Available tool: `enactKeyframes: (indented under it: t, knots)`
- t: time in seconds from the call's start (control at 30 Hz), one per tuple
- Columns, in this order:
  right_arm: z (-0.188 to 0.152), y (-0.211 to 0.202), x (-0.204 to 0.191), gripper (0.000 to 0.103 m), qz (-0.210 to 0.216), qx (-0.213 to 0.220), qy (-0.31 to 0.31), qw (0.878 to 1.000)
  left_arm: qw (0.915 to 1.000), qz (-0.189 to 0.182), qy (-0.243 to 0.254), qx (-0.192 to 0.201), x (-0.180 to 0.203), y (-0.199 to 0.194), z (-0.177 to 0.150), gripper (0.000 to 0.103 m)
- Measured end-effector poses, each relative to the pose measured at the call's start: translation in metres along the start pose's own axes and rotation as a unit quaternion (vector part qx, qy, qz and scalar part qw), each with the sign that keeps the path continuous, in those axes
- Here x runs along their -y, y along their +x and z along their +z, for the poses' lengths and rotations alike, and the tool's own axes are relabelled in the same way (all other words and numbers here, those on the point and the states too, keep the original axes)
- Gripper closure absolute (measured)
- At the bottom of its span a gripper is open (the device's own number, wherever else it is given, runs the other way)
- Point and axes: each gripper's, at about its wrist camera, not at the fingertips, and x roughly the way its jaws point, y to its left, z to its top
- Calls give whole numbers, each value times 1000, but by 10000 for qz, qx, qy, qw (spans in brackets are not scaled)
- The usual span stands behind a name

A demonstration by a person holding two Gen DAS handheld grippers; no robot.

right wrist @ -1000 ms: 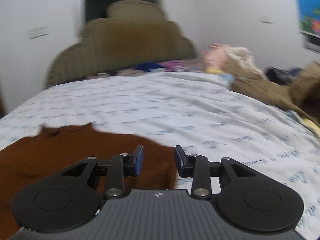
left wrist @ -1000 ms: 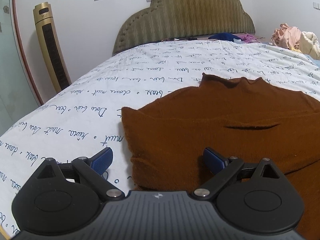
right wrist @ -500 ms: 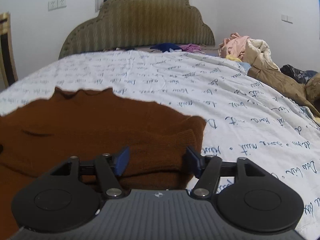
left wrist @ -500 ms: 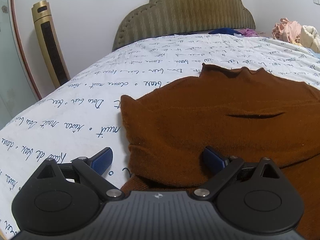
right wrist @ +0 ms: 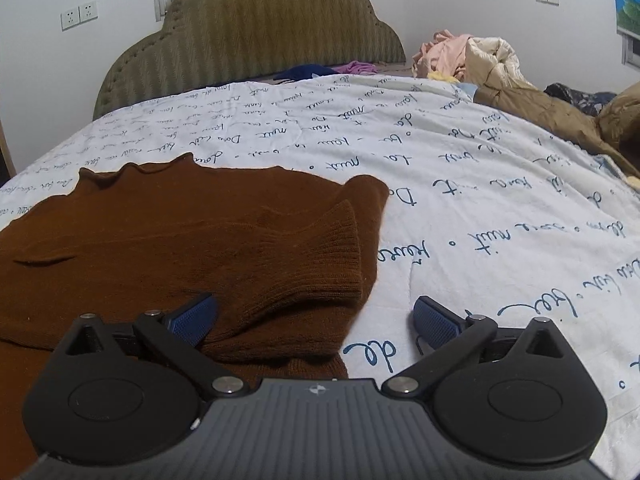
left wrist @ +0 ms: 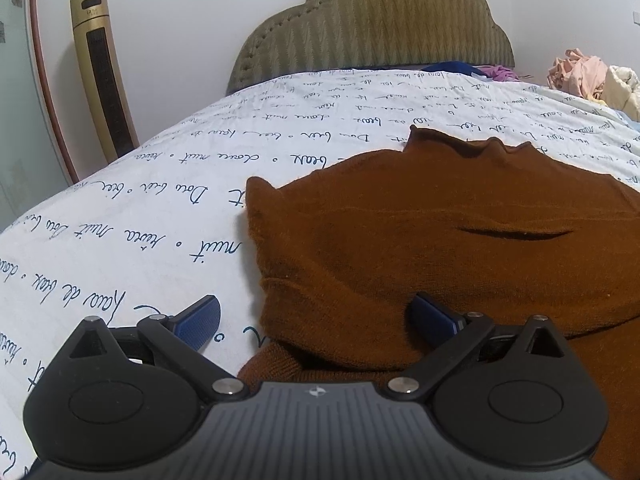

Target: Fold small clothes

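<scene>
A brown knit sweater (left wrist: 440,232) lies flat on the white bedsheet with blue handwriting, collar toward the headboard, both sleeves folded in over the body. My left gripper (left wrist: 316,320) stands open low over the sweater's left folded edge, its right pad over the knit, its left pad over the sheet. My right gripper (right wrist: 316,320) is opening wide over the sweater (right wrist: 180,240) at its right edge, where the ribbed cuff (right wrist: 344,248) of the folded sleeve lies. The fabric sits between the jaws, but neither pad presses on it.
A padded olive headboard (left wrist: 372,24) closes the far end of the bed. Piled clothes and a tan quilt (right wrist: 500,68) crowd the far right of the bed. A gold tower fan (left wrist: 102,76) stands by the left wall. Bare bedsheet (right wrist: 480,208) spreads right of the sweater.
My right gripper opened from nearly shut to wide and sank toward the sweater's right edge, swinging left so more of the garment shows. The left gripper stayed open and dipped slightly.
</scene>
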Motion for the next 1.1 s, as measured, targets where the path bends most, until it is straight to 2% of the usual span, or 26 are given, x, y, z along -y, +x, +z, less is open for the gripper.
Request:
enactKeyframes:
  t: [0.4,0.77,0.93,1.1]
  knots:
    - [-1,-2,6,0,62,52,184,9998,9978,381,454,285,16,-8,-4,0]
    - [-6,-11,-2,0,-103,54,26,9999,9978,350,465,303,15,-8,-4,0]
    - [-16,-22,-1,0,-14,-33,49,10000,9974,383,509,323,16,-8,-4,0]
    - [-27,-33,-15,0,-231,137,-373,9989,9974,384,512,325,16,-8,-4,0]
